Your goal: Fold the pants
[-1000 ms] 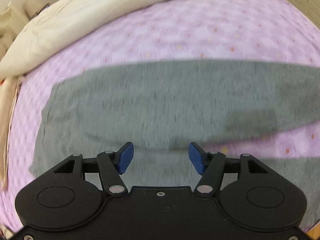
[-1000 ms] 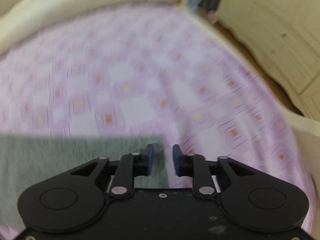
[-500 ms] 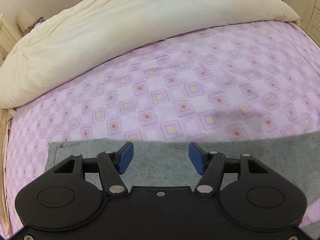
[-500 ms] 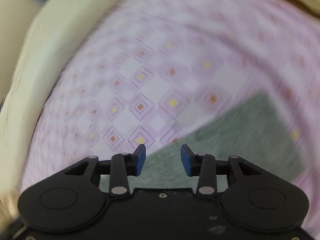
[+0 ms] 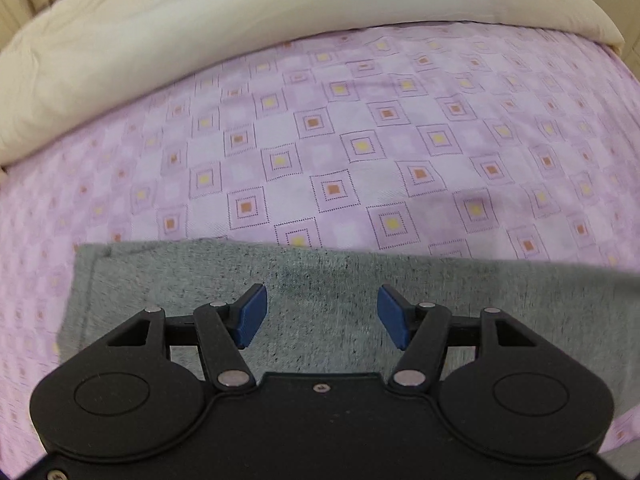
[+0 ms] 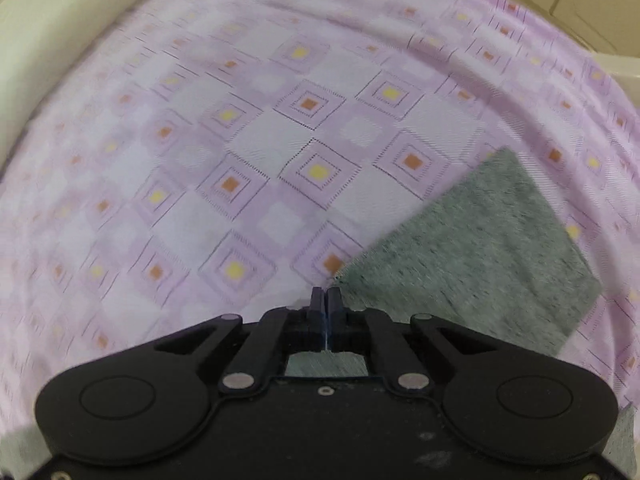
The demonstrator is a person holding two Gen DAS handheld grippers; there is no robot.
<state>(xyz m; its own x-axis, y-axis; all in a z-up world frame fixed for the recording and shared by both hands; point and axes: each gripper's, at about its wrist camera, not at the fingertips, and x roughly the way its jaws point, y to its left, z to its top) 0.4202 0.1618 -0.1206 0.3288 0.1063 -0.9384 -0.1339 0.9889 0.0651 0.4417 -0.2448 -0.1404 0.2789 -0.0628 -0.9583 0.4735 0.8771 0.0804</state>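
Bedsheet point(image 5: 340, 148), purple-checked, runs bare from the pants' far edge up to the cream duvet point(image 5: 200, 28). My left gripper point(image 5: 321, 316) hangs spread wide over the grey pants point(image 5: 500, 300), which lie flat near me. My right gripper point(image 6: 325, 300) is clamped together at the pants' point(image 6: 480, 248) edge; whether cloth is pinched, I cannot tell.
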